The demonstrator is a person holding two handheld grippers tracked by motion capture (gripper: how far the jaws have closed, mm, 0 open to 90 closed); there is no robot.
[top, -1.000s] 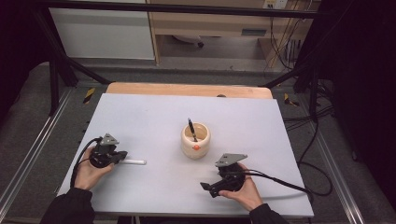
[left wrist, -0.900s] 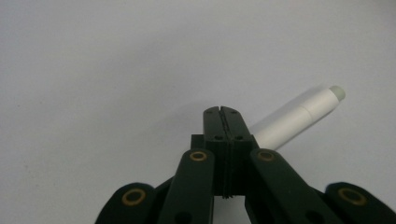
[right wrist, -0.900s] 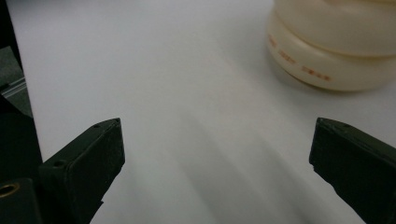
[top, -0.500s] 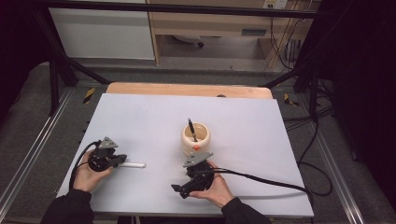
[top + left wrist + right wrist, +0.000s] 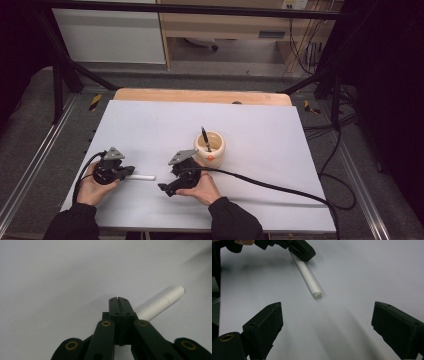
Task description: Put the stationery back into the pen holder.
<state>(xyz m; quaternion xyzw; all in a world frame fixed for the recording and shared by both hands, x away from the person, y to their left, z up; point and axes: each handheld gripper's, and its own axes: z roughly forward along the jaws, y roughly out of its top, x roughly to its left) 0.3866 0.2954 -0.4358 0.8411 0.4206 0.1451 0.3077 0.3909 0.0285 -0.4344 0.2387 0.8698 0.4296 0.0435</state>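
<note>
A white stick [image 5: 143, 177] lies on the white tabletop [image 5: 260, 125] at the front left. My left gripper [image 5: 131, 172] is shut, with its tips over the stick's left end. In the left gripper view the pads [image 5: 118, 302] meet without a gap and the stick [image 5: 160, 303] comes out from under them to the right. My right gripper [image 5: 164, 188] sits just right of the stick and points left at it. Its jaws stand wide open and have just been closing a little, with nothing between them. In the right gripper view [image 5: 327, 315] the stick's free end [image 5: 317, 293] lies ahead of the jaws.
A cream pot [image 5: 210, 150] holding a black pen [image 5: 205, 136] stands mid-table, just behind my right hand. The right gripper's black cable [image 5: 280, 190] trails across the table to the right edge. A wooden strip [image 5: 200, 96] runs along the table's far edge.
My right gripper has slid left across the front of the table, from in front of the pot to just beside the stick. The left gripper and the stick have stayed put.
</note>
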